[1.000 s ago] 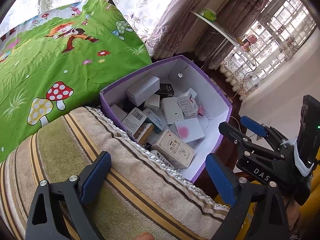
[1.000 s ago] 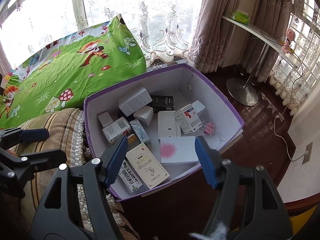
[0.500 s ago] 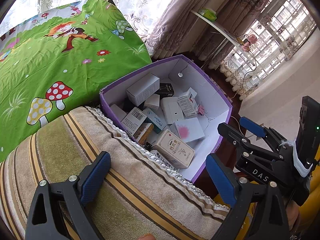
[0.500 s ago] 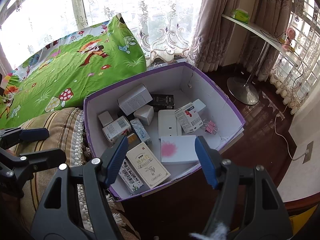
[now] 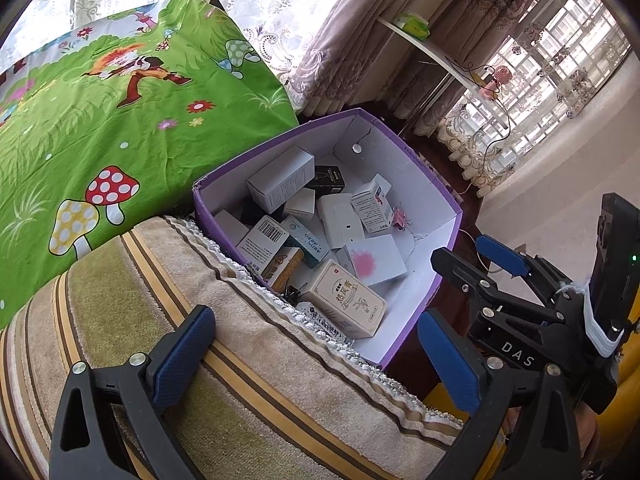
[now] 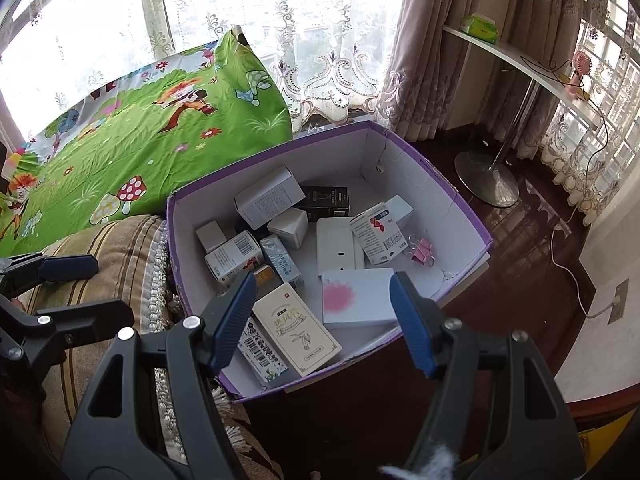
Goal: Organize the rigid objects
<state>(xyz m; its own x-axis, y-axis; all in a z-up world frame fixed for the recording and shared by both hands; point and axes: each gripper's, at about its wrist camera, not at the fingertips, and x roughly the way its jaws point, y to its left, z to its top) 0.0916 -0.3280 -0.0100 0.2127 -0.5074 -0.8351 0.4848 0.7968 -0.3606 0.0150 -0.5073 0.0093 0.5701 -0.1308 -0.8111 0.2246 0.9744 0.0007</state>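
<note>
The purple cardboard box with matt white inner walls [image 6: 460, 220] holds small paper cartons, one a glossy cream carton with printed lettering [image 6: 297, 328], and a pink metal binder clip [image 6: 421, 249]. The striped terry-cloth cover [image 5: 248, 364] looks rough and looped; the green cartoon-print cloth [image 5: 120, 120] smooth; the dark wooden floor [image 6: 516, 248] glossy.

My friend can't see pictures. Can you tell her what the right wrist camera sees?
The open right gripper hovers empty above a purple cardboard box full of small cartons, with a cream carton and a white box with a pink blotch nearest its blue fingers. A green cartoon cloth lies left, lace curtains behind.
</note>
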